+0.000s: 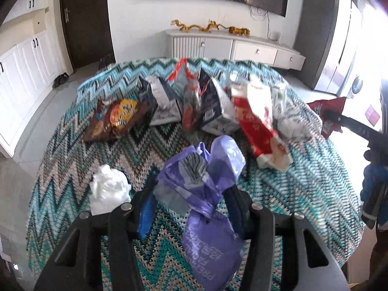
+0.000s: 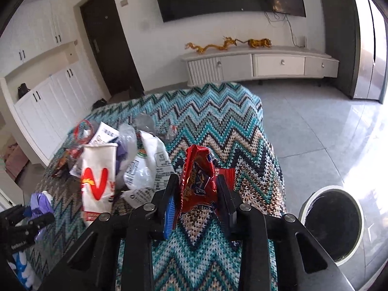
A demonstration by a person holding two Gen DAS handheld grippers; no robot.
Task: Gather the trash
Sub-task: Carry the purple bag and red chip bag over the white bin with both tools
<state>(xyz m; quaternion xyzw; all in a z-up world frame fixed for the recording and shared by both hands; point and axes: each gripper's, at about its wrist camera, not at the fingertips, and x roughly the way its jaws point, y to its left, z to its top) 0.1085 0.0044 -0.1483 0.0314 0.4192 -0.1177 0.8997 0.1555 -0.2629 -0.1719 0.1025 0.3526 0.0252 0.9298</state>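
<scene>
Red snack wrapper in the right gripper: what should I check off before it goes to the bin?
1. Right gripper shut on the red snack wrapper: ok.
2. Wrapper clear of the zigzag blanket: cannot tell; its lower end hangs close above it.
3. Trash bin in view, mouth open: ok, on the floor to the right.
4. Bin liner fitted: cannot tell; the inside is dark.
5. Left gripper shut on the purple plastic bag: ok.
6. Table cleared: not ok; the red-and-white wrapper and crumpled tissue remain.
</scene>
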